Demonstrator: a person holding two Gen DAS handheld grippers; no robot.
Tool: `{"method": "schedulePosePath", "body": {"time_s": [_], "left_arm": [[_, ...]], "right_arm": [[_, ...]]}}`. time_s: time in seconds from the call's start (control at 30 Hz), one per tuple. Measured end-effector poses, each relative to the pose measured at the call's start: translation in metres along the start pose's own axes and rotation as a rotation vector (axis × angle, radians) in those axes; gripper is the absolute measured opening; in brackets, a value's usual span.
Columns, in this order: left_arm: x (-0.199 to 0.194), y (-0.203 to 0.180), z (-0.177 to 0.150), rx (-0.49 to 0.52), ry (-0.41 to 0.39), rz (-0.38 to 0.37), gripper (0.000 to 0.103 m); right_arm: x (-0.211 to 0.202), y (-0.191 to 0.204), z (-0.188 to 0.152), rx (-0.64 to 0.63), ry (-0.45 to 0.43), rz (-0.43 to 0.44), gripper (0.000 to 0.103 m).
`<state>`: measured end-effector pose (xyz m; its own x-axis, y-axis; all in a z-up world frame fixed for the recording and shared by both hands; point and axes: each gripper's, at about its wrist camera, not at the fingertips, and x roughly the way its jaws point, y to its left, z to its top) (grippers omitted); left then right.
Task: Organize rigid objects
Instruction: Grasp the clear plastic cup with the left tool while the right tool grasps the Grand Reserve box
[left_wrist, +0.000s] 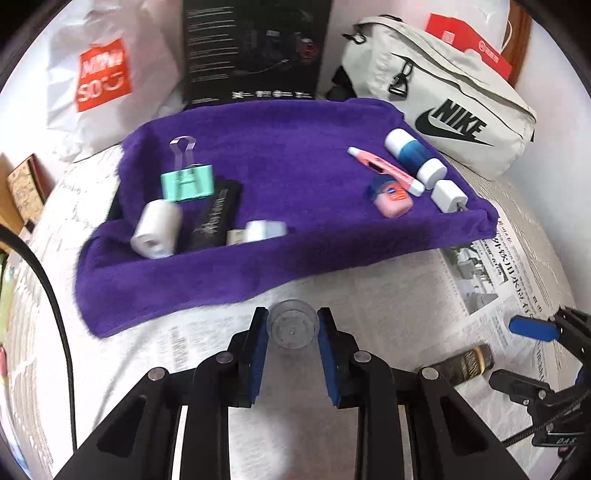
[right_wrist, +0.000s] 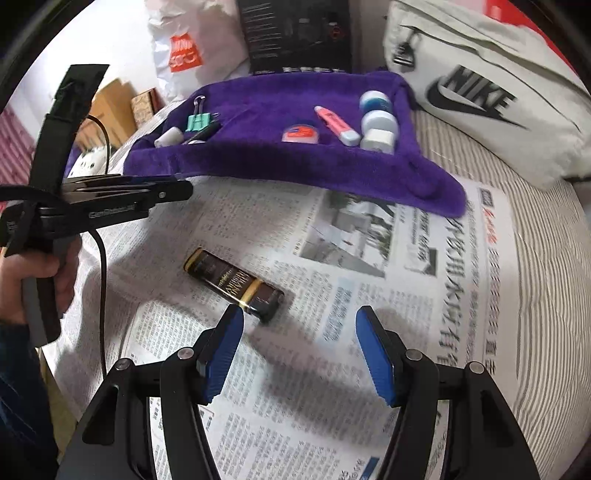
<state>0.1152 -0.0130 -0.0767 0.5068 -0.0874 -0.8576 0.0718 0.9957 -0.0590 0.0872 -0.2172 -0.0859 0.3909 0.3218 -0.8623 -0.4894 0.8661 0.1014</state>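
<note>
My left gripper (left_wrist: 292, 328) is shut on a small clear round container (left_wrist: 291, 328), held above the newspaper in front of the purple towel (left_wrist: 295, 147). On the towel lie a teal binder clip (left_wrist: 187, 182), a white roll (left_wrist: 156, 229), a black tube (left_wrist: 216, 218), a pink pen (left_wrist: 384, 170), a pink tin (left_wrist: 390, 198) and a blue-white bottle (left_wrist: 415, 157). My right gripper (right_wrist: 300, 350) is open, just short of a black-and-gold stick (right_wrist: 234, 282) lying on the newspaper. The stick also shows in the left wrist view (left_wrist: 463, 363).
Newspaper (right_wrist: 369, 258) covers a striped bed. Behind the towel stand a white Nike bag (left_wrist: 443, 110), a black box (left_wrist: 255, 48) and a white shopping bag (left_wrist: 99, 74). A black cable (right_wrist: 103, 266) hangs from the left gripper's handle.
</note>
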Motion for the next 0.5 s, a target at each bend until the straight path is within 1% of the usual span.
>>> {"method": "schedulePosePath", "body": {"time_s": [0.13, 0.2, 0.33, 0.43, 0.5], "left_arm": [[-0.005, 0.01, -0.005, -0.015, -0.004, -0.006, 0.026], [-0.004, 0.012, -0.006, -0.019, -0.001, -0.018, 0.026], [-0.002, 0.011, -0.008, -0.008, 0.009, -0.017, 0.026], [0.001, 0.013, -0.008, -0.014, 0.016, -0.014, 0.026], [0.001, 0.016, -0.008, -0.024, 0.012, -0.022, 0.026]], "right_arm": [[0.008, 0.013, 0.007, -0.087, 0.002, 0.042, 0.063], [0.018, 0.02, 0.014, -0.133, 0.02, 0.02, 0.063], [0.03, 0.03, 0.02, -0.225, 0.022, 0.01, 0.063], [0.034, 0.038, 0.025, -0.283, 0.015, 0.028, 0.063], [0.036, 0.041, 0.027, -0.294, 0.0, 0.035, 0.061]]}}
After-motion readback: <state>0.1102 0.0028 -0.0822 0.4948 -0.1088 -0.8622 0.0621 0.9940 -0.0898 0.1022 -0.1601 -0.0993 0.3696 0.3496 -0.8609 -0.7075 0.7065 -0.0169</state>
